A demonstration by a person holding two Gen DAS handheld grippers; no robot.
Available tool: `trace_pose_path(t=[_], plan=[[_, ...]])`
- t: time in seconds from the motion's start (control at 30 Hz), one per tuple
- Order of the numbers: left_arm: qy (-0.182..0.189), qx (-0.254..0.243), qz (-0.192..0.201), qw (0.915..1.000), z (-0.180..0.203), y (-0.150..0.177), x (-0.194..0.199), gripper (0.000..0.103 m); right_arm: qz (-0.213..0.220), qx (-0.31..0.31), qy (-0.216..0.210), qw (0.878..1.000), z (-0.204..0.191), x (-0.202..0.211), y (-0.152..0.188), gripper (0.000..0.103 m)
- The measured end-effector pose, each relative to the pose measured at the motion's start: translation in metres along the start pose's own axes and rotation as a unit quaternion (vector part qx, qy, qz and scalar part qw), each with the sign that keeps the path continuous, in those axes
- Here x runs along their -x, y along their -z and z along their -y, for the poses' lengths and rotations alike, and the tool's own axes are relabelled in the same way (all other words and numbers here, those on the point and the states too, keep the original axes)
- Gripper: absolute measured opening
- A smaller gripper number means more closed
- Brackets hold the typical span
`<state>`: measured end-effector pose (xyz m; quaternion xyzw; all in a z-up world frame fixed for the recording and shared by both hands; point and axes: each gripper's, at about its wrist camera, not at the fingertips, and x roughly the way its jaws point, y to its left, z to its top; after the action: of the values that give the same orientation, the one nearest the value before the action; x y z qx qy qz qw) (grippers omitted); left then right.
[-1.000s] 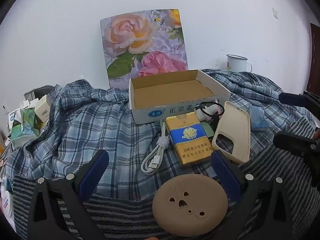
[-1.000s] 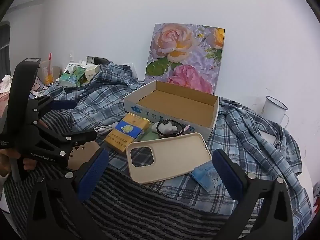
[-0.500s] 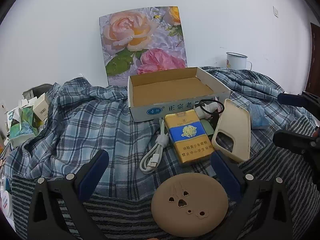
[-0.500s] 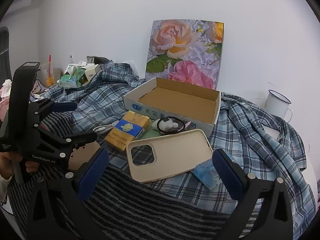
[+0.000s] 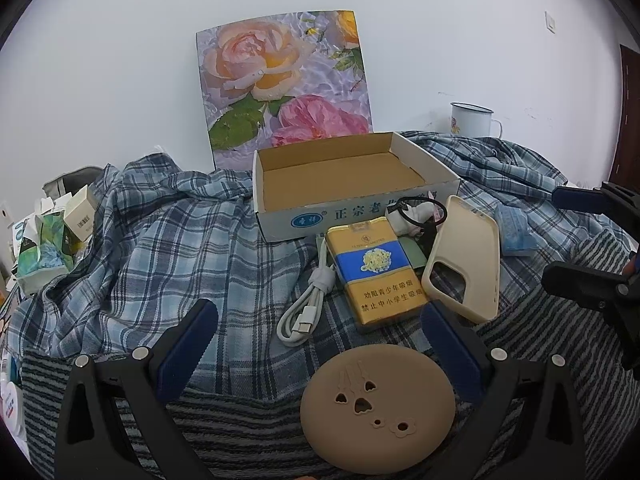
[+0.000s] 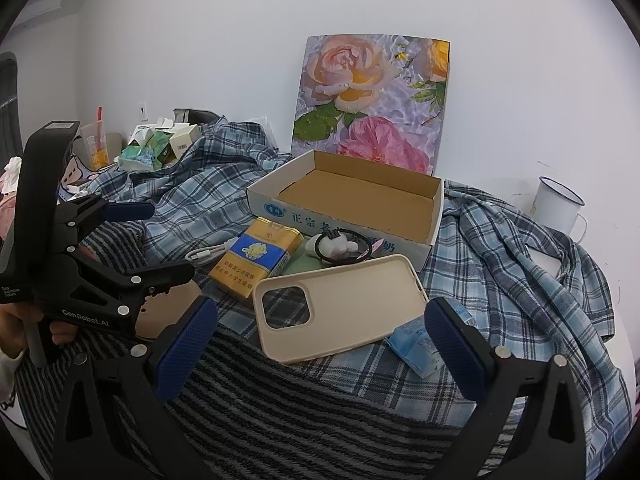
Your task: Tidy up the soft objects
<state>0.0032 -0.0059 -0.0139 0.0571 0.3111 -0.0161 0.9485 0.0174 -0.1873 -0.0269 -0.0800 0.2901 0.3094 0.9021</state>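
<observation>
An open cardboard box point(image 5: 344, 184) point(image 6: 360, 204) sits on plaid cloth, its floor bare. In front of it lie a yellow cigarette pack point(image 5: 374, 272) point(image 6: 256, 256), a beige phone case point(image 5: 464, 260) point(image 6: 340, 308), a white cable point(image 5: 308, 308), a black hair tie with a white soft thing point(image 5: 416, 212) point(image 6: 340, 246), a blue tissue pack point(image 5: 514, 230) point(image 6: 416, 340) and a tan round pad point(image 5: 378, 392). My left gripper point(image 5: 320, 348) point(image 6: 140, 244) is open above the pad. My right gripper point(image 6: 320, 344) point(image 5: 580, 240) is open above the phone case's near edge.
A floral board point(image 5: 284, 88) leans on the wall behind the box. A white enamel mug point(image 5: 472, 120) point(image 6: 556, 208) stands at the back right. Small boxes and tissue packs point(image 5: 48, 240) crowd the left. A striped grey cloth point(image 6: 300, 412) covers the near side.
Both grippers have drifted slightly, so the box and objects sit a little higher and nearer in view. Nothing on the cloth has moved. Both grippers stay open.
</observation>
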Motion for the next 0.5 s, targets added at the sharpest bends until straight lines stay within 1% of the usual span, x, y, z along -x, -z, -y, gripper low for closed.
trace_pose_path(t=[0.5], plan=[[0.003,0.001,-0.007,1.0000,0.0022,-0.0013,0.0008,0.103,-0.007,-0.001,-0.001,1.000,0.0013,-0.0021,-0.0006,0.103]])
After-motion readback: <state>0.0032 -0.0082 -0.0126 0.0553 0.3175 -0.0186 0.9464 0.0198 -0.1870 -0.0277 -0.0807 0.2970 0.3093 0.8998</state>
